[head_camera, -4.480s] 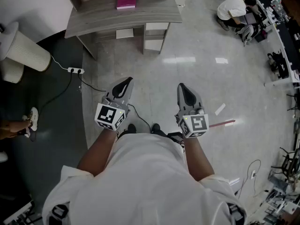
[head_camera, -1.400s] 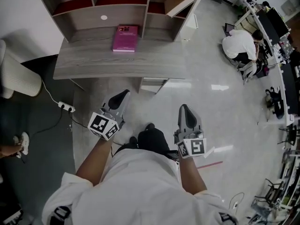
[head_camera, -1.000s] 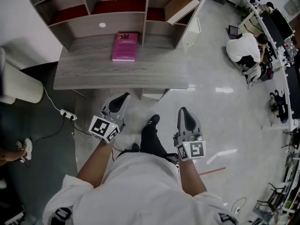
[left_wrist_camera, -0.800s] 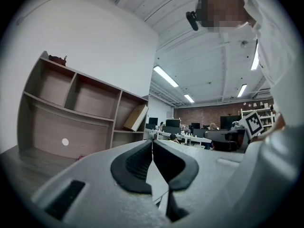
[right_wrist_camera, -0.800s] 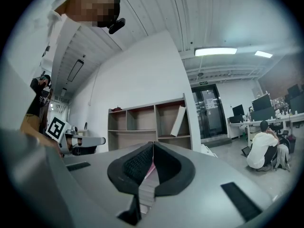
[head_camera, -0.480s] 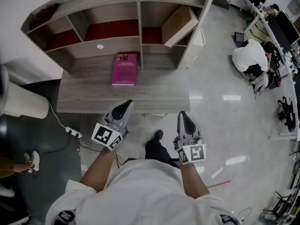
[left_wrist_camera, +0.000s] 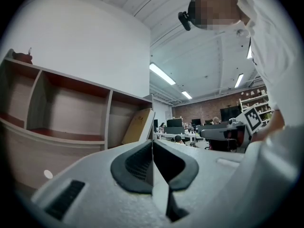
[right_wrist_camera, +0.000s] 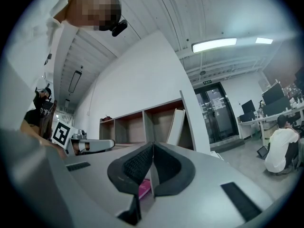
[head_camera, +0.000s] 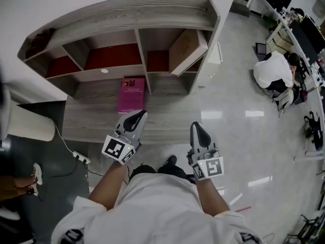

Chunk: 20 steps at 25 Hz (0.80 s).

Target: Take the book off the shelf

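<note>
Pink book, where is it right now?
In the head view, the pink book lies flat on the desk, just ahead of the left gripper.

Before you, the shelf (head_camera: 127, 17) and its desk top (head_camera: 167, 118) look like matt grey wood-grain board. The book (head_camera: 131, 94) has a smooth magenta cover. The floor (head_camera: 244, 136) is glossy and mirrors the lights. Your left gripper (head_camera: 136, 117) and right gripper (head_camera: 199, 128) have grainy matt grey plastic shells and black ribbed pads (left_wrist_camera: 135, 163).

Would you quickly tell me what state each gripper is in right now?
Left gripper: closed, holding nothing.
Right gripper: closed, holding nothing.
</note>
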### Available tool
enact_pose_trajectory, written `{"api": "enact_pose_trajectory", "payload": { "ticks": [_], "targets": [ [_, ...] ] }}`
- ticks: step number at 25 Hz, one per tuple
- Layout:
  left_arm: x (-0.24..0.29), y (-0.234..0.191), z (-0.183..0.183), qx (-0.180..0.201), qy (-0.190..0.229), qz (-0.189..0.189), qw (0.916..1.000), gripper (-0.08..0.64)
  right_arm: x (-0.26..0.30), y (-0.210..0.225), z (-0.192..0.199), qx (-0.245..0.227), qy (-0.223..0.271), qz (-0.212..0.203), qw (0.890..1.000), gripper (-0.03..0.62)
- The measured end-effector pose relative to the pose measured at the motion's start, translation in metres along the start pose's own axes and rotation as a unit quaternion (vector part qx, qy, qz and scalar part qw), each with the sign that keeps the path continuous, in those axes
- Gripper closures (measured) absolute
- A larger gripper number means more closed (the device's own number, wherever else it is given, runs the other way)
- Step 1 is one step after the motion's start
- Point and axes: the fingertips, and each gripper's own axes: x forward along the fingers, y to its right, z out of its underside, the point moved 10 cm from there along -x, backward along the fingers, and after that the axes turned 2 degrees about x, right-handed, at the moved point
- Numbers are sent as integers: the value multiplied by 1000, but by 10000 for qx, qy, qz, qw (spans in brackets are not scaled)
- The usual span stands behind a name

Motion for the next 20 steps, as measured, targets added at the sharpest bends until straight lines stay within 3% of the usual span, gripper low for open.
{"api": "enact_pose_trajectory", "payload": {
  "ticks": [6, 11, 14, 20],
  "targets": [
    [36, -16, -14, 225, -24, 255, 9994, 541, 28, 22, -21, 39, 496, -81, 9987, 575],
    [67, -39, -24, 424, 35, 435, 9981, 541, 68, 38, -28, 34, 501, -20, 9987, 570],
    [88, -65, -24, 415, 79, 635, 9971, 541, 101, 43, -27, 96, 449, 110, 9989, 478],
    [117, -98, -21, 380, 44, 1134, 9928, 541, 150, 50, -26, 611, 316, 522, 9963, 394]
  ]
}}
